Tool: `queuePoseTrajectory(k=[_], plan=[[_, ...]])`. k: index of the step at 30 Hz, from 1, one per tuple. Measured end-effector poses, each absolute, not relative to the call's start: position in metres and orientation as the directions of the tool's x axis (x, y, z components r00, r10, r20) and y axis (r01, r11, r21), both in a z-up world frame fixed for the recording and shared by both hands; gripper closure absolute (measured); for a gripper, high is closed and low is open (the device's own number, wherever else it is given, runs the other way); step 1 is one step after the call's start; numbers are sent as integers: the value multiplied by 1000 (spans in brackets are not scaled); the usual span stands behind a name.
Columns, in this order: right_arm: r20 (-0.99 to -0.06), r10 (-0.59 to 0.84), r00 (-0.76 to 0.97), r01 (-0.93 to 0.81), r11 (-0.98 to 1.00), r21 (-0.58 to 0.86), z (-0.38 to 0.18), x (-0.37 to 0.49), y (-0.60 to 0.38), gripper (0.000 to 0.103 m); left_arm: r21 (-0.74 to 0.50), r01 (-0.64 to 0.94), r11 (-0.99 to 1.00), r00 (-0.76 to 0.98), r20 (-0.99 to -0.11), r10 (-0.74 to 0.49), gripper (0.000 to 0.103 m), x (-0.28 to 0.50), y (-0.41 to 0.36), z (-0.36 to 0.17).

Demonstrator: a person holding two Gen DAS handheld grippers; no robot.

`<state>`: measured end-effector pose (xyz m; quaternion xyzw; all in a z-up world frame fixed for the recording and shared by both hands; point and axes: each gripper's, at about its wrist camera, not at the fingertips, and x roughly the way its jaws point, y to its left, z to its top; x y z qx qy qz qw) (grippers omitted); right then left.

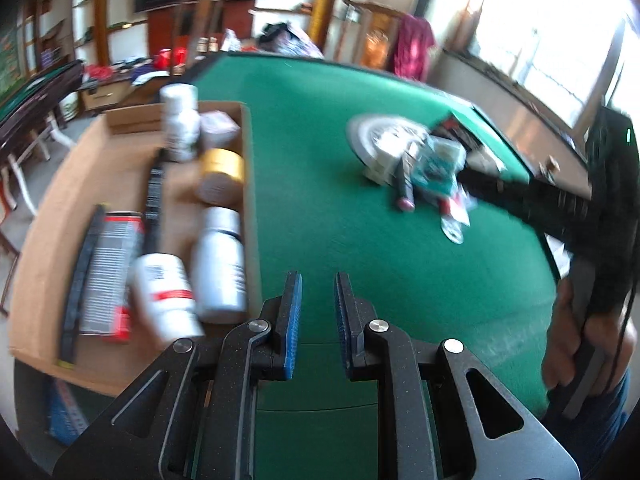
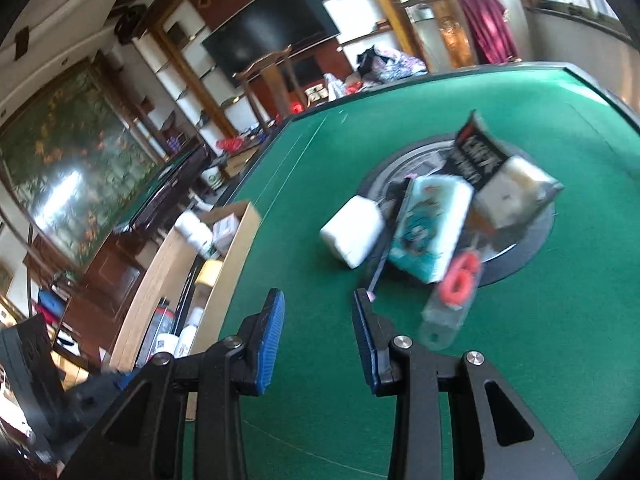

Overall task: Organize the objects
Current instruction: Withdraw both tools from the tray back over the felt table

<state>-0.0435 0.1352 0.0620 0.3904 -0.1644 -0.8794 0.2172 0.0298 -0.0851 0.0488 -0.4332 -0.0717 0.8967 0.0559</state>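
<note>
Objects for sorting lie in two lots on my green felt tabletop (image 1: pixel 320 184). One lot is already packed: the shallow brown cardboard box (image 1: pixel 60 208) at nine o'clock in my left view holds several white plastic bottles (image 1: pixel 220 264), a gold-lidded jar (image 1: pixel 221 174), a small pale carton (image 1: pixel 218 130), a long red-and-white printed pack (image 1: pixel 108 276) and a black strip.

What is left sits well apart from the box, heaped on and around the round silver disc (image 2: pixel 520 252) at the tabletop's centre, at two o'clock from my right tool (image 2: pixel 320 340): a white rounded block (image 2: pixel 352 236), a teal patterned pack (image 2: pixel 430 228), a black printed packet (image 2: pixel 476 156), a cream bag (image 2: pixel 516 192), a dark pen-like stick (image 2: pixel 380 264) and a clear sleeve with red rings (image 2: pixel 452 300). All are blurred.

I judge the job about half done.

My left tool (image 1: pixel 318 320) looks nearly closed and carries nothing. My right tool stands partly open, also empty, over bare felt just short of the heap.
</note>
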Motion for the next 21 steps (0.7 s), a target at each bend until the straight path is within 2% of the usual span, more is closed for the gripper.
queuePoseTrajectory(k=[6, 9, 10, 21], plan=[[-620, -458, -637, 183, -871, 455, 64, -52, 177, 67, -156, -140, -978, -587, -782, 209, 88, 12, -38, 48], [-631, -438, -640, 143, -875, 463, 61, -56, 196, 62, -138, -175, -975, -583, -783, 216, 72, 1, -20, 51], [-631, -437, -641, 132, -873, 470, 60, -57, 201, 62, -131, -186, -974, -587, -780, 217, 70, -4, -13, 53], [-613, -466, -638, 81, -832, 549, 60, -57, 227, 62, -7, -238, -971, -607, -780, 154, 70, -83, 11, 66]])
